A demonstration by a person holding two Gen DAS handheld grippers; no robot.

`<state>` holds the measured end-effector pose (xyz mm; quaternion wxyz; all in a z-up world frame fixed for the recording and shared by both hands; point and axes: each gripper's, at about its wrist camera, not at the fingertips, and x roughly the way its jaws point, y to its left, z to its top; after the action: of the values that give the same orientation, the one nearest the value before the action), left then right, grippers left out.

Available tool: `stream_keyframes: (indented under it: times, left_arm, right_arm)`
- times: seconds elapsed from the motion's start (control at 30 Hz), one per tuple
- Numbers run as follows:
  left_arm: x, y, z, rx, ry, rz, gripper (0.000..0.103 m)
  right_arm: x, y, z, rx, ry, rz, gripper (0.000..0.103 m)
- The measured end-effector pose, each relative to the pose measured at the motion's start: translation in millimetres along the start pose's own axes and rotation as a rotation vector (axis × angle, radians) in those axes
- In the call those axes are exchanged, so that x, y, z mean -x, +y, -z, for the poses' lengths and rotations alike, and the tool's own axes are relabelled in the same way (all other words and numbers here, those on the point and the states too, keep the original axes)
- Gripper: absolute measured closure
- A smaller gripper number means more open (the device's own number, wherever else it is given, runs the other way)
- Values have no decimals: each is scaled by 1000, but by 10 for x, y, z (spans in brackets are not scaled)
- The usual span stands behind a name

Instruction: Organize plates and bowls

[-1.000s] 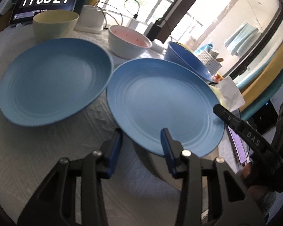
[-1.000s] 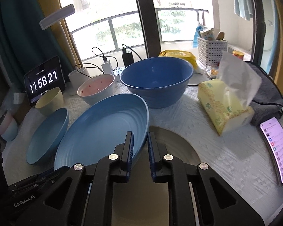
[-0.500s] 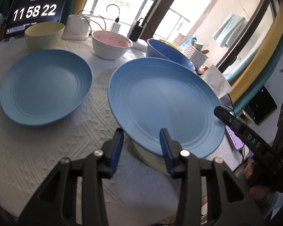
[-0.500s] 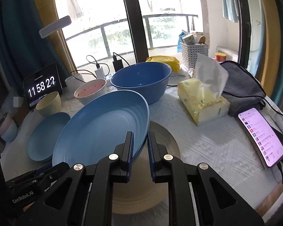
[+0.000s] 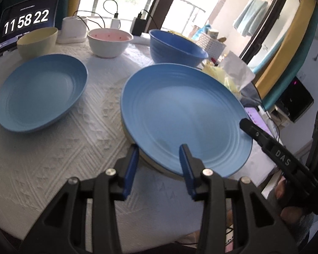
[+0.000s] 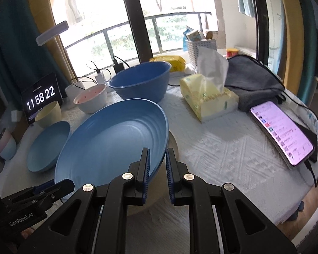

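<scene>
The large blue plate (image 5: 180,114) serves as the landmark here: it sits tilted above a beige plate (image 6: 173,148) on the white textured tablecloth (image 5: 53,158), its near rim raised, the beige one showing only as a pale edge beneath and to the right of it in the right wrist view. The right gripper (image 6: 158,165) is clamped on the rim of the large blue plate, its blue pads nearly together with the thin edge pinched between them. The left gripper (image 5: 159,165) sits at the plate's near edge with its jaws partly apart; the rim lies between the two blue fingers (image 5: 131,165), but whether the pads press on it I cannot tell. A person's fingers (image 5: 286,201) show on the handle of the other tool at the right edge of the left wrist view.

To the left of the large blue plate a smaller blue plate (image 5: 40,93) rests flat on the cloth, apart from it. Behind the large blue plate stands a deep blue bowl (image 5: 176,48), and left of that a white bowl with a pink inside (image 5: 109,42) and a pale yellow bowl (image 5: 37,41). A tissue box (image 6: 209,99) and a lit phone (image 6: 282,131) lie to the right of the large blue plate, and a clock display (image 6: 41,99) stands far behind it on the left
</scene>
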<state>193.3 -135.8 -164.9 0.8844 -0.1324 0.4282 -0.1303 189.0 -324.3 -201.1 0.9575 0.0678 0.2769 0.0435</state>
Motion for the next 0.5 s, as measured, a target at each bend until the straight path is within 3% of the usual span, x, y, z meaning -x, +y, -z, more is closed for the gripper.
stream_keyframes:
  times: [0.5]
  left_arm:
    - [-120, -21, -1, -47, 60, -111, 61]
  right_arm:
    - [-264, -195, 120, -44, 69, -1, 87]
